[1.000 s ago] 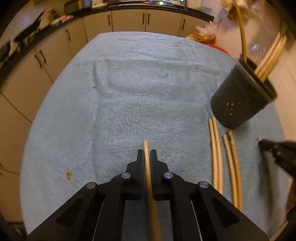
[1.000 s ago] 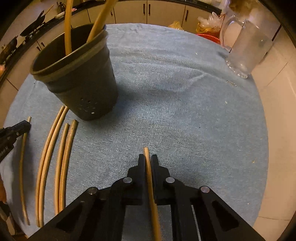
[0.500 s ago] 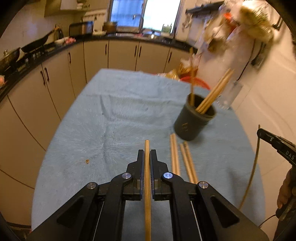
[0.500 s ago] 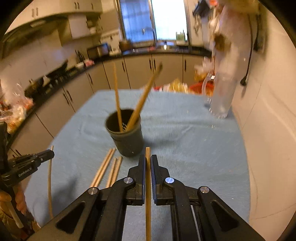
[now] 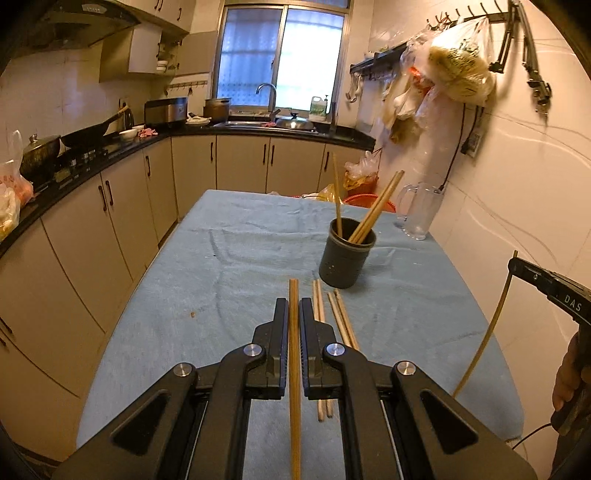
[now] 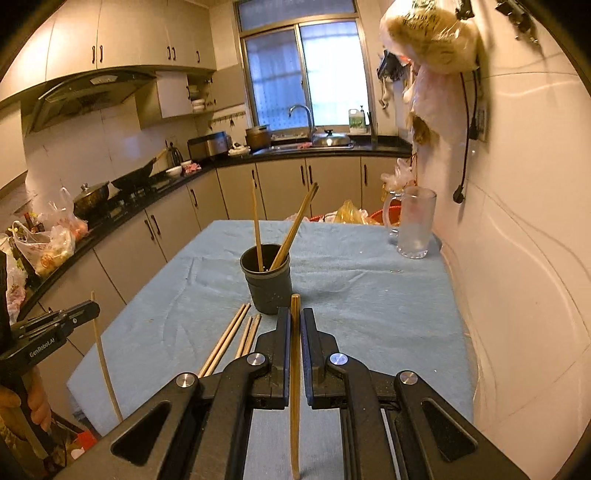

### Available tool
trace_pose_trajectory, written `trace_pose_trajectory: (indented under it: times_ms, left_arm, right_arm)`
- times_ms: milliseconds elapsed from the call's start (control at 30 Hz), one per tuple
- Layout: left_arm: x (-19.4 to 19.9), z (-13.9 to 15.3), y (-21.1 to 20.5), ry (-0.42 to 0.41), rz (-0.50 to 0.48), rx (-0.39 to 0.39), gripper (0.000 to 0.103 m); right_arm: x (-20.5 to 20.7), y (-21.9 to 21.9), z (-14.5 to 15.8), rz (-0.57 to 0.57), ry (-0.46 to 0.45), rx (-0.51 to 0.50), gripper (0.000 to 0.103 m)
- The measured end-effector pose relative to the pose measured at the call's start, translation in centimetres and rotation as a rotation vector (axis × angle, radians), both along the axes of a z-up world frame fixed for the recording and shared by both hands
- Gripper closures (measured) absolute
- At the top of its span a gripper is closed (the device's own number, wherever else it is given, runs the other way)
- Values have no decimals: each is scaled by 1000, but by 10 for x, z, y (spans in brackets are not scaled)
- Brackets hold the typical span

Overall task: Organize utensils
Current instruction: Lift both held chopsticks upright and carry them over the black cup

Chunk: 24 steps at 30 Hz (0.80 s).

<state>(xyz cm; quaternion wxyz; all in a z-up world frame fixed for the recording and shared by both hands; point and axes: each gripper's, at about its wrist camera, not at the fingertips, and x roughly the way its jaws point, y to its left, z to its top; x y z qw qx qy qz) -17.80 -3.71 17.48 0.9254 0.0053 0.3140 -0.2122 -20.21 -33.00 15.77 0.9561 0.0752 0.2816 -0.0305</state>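
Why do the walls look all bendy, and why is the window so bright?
Left wrist view: the fisheye lens curves the tiled wall, corners go black, and daylight washes out the window. Right wrist view: same bending, the hanging bag looks blurry, and the chopstick stays sharp.

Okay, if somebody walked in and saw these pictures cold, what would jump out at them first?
Probably the two black claws up close: the left claw and the right claw each pinch one chopstick, raised above the blue tablecloth. Next, the dark holder mid-table with chopsticks leaning out, and four loose chopsticks lying on the cloth just in front of it.
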Motion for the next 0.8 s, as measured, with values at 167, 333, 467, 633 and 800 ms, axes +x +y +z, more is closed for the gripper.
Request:
trace_pose_trajectory:
  times_ms: [167, 333, 467, 633, 800]
  left_arm:
    - [-16, 8, -1, -29, -12, -4, 98]
    - [-26, 24, -3, -70, -34, -31, 98]
    - [-21, 37, -8, -94, -41, -54, 98]
    - [0, 53, -14, -108, -38, -77, 98]
    - [29, 70, -29, -113, -44, -79, 98]
  right_arm:
    - [-16, -2, 8, -5, -30, 0, 97]
    - [-17, -5, 13, -8, -52, 13, 97]
    - [-8, -8, 14, -5, -55, 27, 97]
    - [8, -13, 17, 5, -65, 40, 97]
    - [27, -20, 33, 9, -98, 54, 97]
